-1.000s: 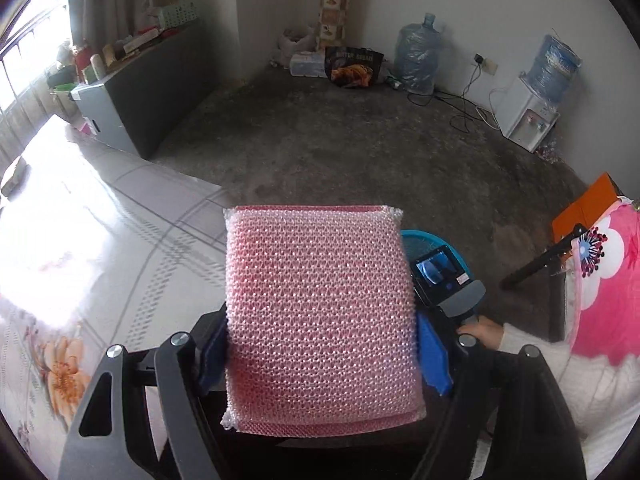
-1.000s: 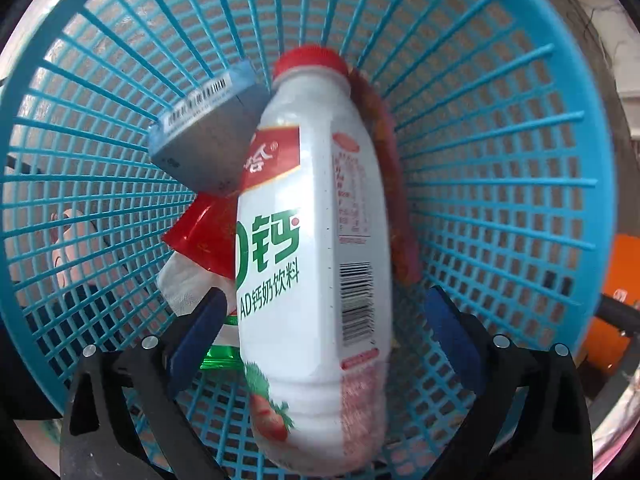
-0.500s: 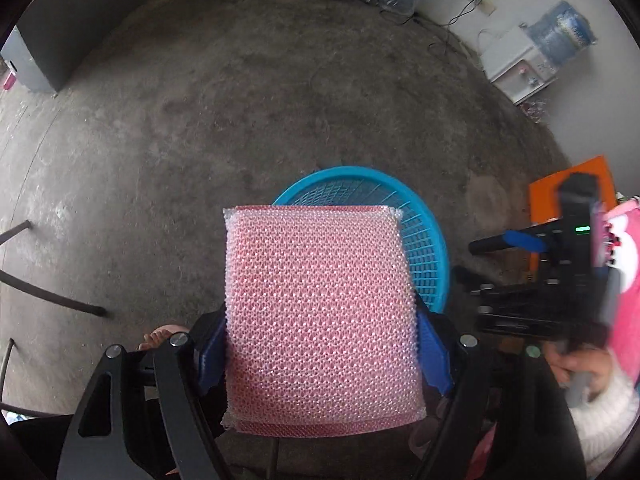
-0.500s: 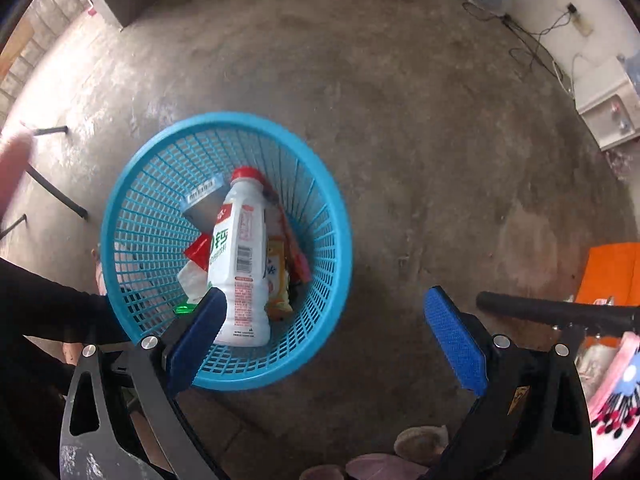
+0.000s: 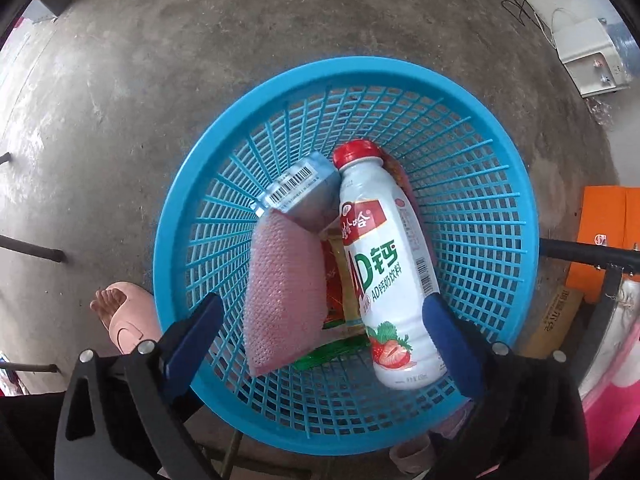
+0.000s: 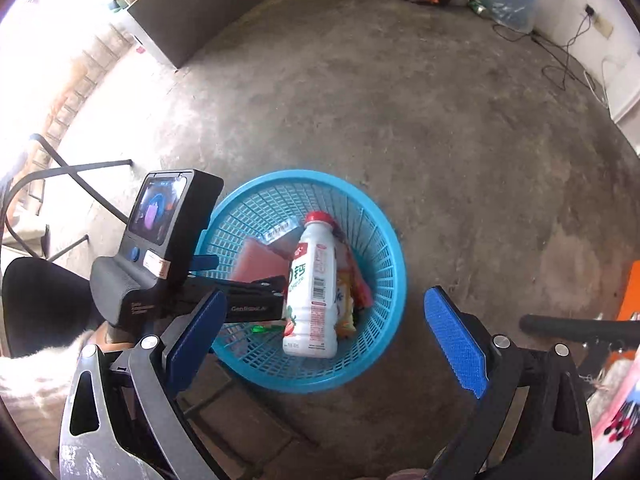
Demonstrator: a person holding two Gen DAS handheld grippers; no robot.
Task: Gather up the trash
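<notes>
A blue plastic basket (image 5: 344, 65) stands on the concrete floor. In it lie a white drink bottle (image 5: 384, 264) with a red cap, a grey barcoded pack (image 5: 298, 188), snack wrappers and a pink mesh sponge (image 5: 282, 296). My left gripper (image 5: 322, 308) hangs just above the basket, pointing down. Its jaws are opening and the sponge lies loose below, free of the pads. My right gripper (image 6: 325, 296) is open and empty, higher up over the basket (image 6: 394, 248), and sees the bottle (image 6: 314, 284) and the sponge (image 6: 256, 260).
A foot in a pink slipper (image 5: 124, 316) stands left of the basket. An orange box (image 5: 604, 232) and a black bar (image 6: 580, 328) are on the right. A white water dispenser (image 5: 592, 60), cables and a grey cabinet (image 6: 192, 16) line the room's far edges.
The left gripper came down over the basket and let go of the pink sponge, which now lies inside. The right gripper rose out of the basket, leaving the bottle there.
</notes>
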